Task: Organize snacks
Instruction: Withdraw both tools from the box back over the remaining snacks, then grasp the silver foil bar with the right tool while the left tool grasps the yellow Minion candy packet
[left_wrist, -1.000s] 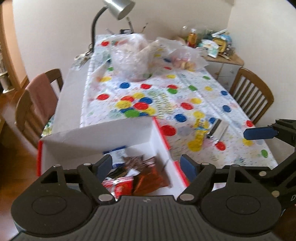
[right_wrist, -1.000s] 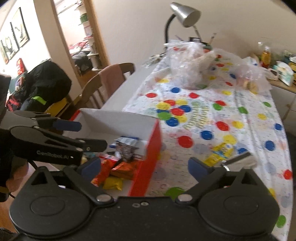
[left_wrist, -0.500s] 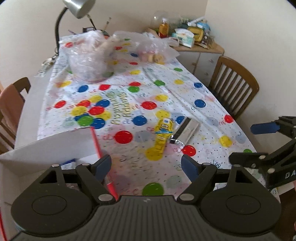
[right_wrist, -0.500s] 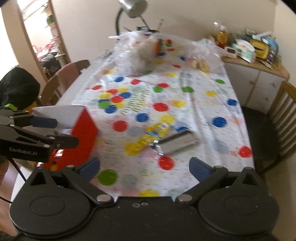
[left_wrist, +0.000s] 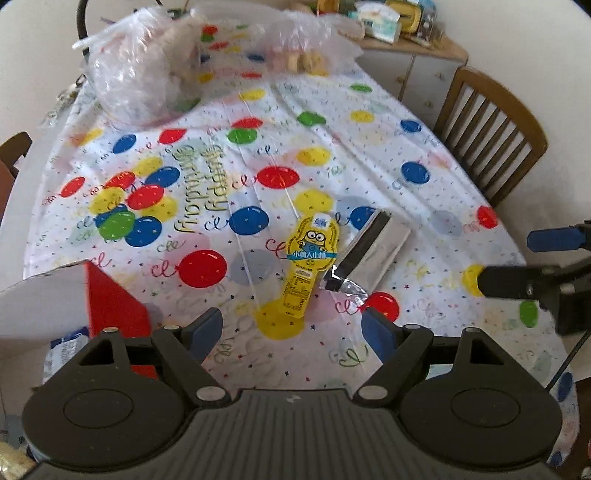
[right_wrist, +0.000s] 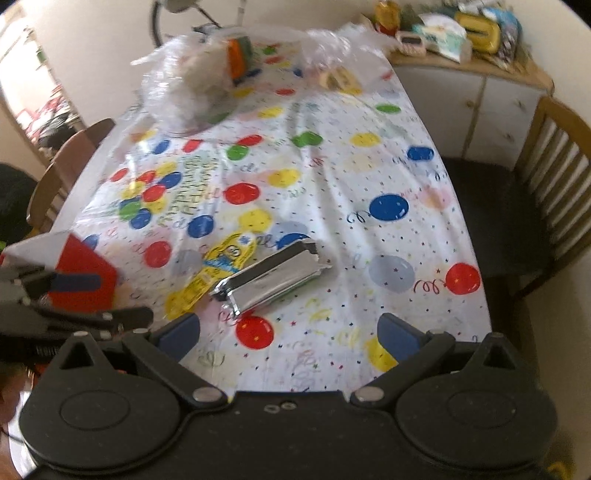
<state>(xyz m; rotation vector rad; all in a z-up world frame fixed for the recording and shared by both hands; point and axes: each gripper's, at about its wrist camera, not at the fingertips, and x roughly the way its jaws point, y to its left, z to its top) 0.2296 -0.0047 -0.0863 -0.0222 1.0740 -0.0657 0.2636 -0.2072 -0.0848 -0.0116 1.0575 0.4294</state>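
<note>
Nearing the yellow packet (left_wrist: 309, 262) (box (left_wrist: 110, 295) now leftward), both jaws spread.

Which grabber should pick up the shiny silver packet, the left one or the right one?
Probably the right gripper. It is open and empty, and the silver packet lies straight ahead between its fingers. The left gripper, also open, lines up more with the yellow snack, beside the red box.

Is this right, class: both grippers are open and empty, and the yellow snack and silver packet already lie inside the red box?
Not quite. The yellow snack and silver packet lie on the tablecloth, outside the red box, as the left wrist view shows.
</note>
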